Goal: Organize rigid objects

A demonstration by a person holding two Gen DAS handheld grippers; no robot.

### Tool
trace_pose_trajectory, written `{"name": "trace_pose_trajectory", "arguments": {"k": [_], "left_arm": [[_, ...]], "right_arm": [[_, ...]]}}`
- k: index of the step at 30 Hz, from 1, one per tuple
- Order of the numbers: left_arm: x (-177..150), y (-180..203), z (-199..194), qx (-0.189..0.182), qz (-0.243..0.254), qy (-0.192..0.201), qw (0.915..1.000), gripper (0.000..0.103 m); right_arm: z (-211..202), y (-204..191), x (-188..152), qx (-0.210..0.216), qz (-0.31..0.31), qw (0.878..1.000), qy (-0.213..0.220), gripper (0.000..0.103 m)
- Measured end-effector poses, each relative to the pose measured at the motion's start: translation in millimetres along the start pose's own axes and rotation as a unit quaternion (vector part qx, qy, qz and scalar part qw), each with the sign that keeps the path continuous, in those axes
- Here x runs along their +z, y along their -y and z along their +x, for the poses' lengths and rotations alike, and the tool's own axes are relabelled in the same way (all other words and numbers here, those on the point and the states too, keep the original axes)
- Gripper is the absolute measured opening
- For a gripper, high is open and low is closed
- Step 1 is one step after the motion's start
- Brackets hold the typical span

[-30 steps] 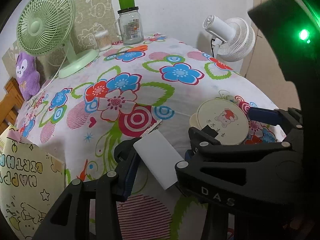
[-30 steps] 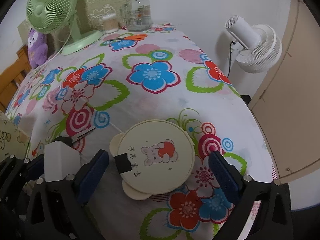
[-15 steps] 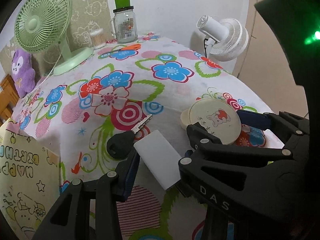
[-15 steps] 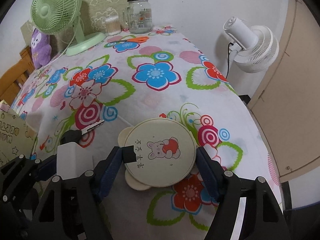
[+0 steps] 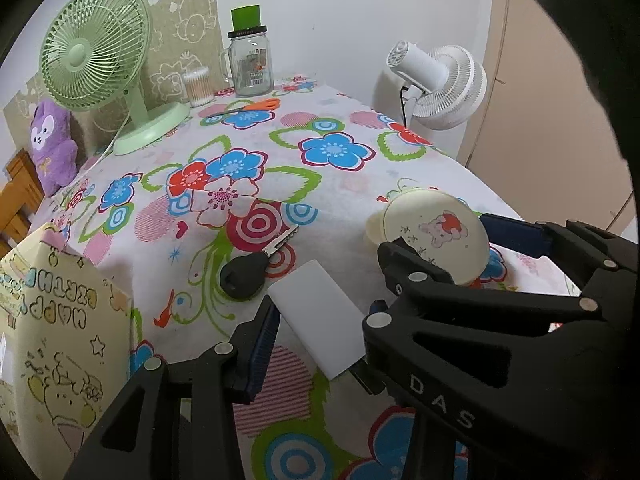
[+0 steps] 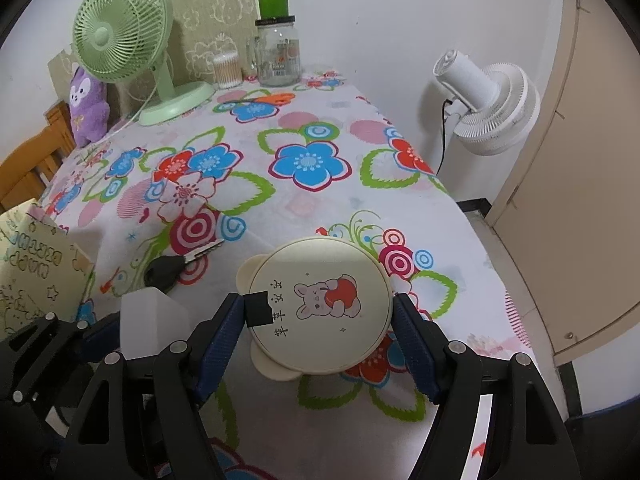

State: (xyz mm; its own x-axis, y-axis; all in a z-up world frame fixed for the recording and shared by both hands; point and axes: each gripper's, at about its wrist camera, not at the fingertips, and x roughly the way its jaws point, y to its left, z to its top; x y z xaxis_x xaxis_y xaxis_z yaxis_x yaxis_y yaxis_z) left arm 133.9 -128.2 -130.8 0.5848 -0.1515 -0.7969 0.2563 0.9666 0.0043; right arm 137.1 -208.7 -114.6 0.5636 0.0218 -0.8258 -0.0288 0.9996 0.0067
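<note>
right gripper (image 6: 316,344) now clamped across round cream mirror (image 6: 320,304), blue pads pressed on its left and right edges; a second ago jaws stood wide either side with clear gaps, half a second ago already closed in. opening steady since, so grip reads settled. mirror looks raised off floral tablecloth (image 6: 304,168) at near edge, shadow under it, though exact clearance hard to tell. bear-ear tabs and black tab by left pad visible.

left gripper (image 5: 316,336) pinching white rectangular block (image 5: 320,320), same as before, no change in jaw width. block tilted, held above cloth. seen from right wrist as white block at far left between left jaws.

black key (image 5: 248,276) now fully in view on cloth just beyond block; a second ago mostly hidden behind left jaw and block. both views show more table than before, so both hands likely lifted and pulled back a little.

meaning: both pick-ups done, two rigid items in hand, transport stage starting. likely target yellow birthday box (image 5: 60,320) at left edge, a guess only. key not yet collected. green fan (image 5: 96,48), glass jar (image 5: 250,64), orange scissors (image 5: 248,106), white fan (image 5: 440,80) unmoved at back.
</note>
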Motion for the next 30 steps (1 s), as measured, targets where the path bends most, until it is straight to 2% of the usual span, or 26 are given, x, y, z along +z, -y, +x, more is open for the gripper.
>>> {"name": "trace_pose_trajectory", "arguments": {"k": [30], "left_arm": [[-25.4, 5.4, -67.8, 0.010, 0.004, 0.037, 0.9992, 0.048]], "right_arm": [[-79.9, -17.6, -31.8, -0.004, -0.009, 0.999, 0.050, 0.076]]}}
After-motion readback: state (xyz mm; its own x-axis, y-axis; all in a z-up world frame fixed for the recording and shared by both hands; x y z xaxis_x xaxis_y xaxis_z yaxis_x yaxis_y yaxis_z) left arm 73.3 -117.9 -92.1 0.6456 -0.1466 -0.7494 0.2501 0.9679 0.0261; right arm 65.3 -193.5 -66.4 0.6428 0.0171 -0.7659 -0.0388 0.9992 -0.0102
